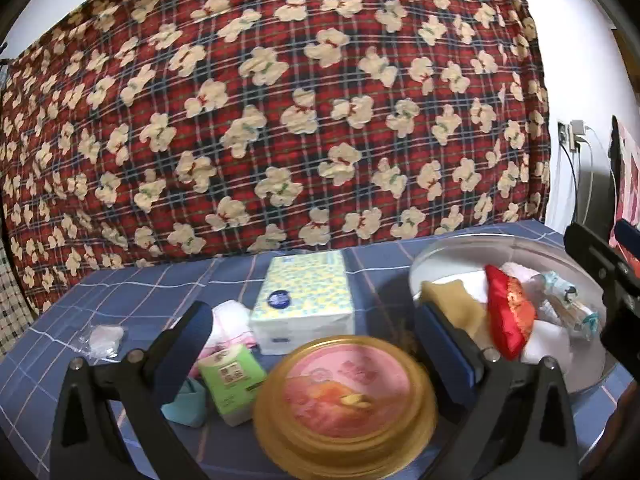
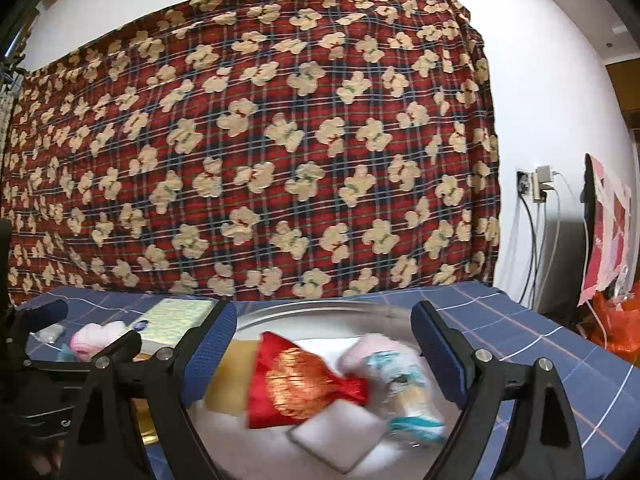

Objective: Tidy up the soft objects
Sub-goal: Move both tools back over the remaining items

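Soft objects (image 2: 304, 380) were gathered in the metal tray (image 2: 320, 312), both grippers' fingers (image 2: 212, 344) spread empty, pink towel (image 1: 232, 320) judged next.

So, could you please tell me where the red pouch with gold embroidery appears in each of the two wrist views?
Left wrist view: the red pouch is at right of centre, inside the metal basin, beyond the left tool's right-side finger.
Right wrist view: the red pouch is low and central, in the basin, between the open right tool's fingers.
Shared landmark: the yellow-patterned tissue box, left of the basin in both.
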Tool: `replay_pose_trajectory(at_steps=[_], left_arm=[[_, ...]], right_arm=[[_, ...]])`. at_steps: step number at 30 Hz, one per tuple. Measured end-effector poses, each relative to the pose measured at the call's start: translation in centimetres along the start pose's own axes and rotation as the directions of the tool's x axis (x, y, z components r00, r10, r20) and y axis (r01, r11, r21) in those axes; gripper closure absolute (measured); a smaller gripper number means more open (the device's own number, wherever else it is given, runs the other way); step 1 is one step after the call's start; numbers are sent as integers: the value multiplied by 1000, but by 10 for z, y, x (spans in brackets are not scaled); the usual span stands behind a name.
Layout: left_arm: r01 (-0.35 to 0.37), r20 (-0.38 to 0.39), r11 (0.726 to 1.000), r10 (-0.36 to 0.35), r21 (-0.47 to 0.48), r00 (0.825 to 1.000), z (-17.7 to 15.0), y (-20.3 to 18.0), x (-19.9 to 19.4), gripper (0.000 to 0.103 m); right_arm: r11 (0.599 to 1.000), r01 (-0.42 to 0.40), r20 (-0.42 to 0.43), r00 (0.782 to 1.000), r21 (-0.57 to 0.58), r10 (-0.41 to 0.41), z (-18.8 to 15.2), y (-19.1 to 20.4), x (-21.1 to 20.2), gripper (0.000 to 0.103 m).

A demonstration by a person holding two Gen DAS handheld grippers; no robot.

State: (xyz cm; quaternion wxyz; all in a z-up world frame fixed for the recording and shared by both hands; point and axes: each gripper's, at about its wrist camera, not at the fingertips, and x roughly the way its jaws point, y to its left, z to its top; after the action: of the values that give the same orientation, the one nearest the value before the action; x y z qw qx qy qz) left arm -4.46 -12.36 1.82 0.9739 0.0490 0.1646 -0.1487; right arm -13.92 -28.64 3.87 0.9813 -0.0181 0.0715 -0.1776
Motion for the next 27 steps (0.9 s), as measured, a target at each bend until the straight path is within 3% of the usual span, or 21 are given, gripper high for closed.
replay_pose_trajectory(at_steps=[18, 27], left_arm=[[-89, -40, 995, 88, -33, 995, -9, 86, 7, 0], [-198, -99, 974, 187, -112, 977, -14, 155, 16, 0]], right_arm=[[993, -104, -63, 993, -57, 101, -6, 73, 7, 12], [975, -213, -153, 968, -67, 201, -13, 110, 16, 12]])
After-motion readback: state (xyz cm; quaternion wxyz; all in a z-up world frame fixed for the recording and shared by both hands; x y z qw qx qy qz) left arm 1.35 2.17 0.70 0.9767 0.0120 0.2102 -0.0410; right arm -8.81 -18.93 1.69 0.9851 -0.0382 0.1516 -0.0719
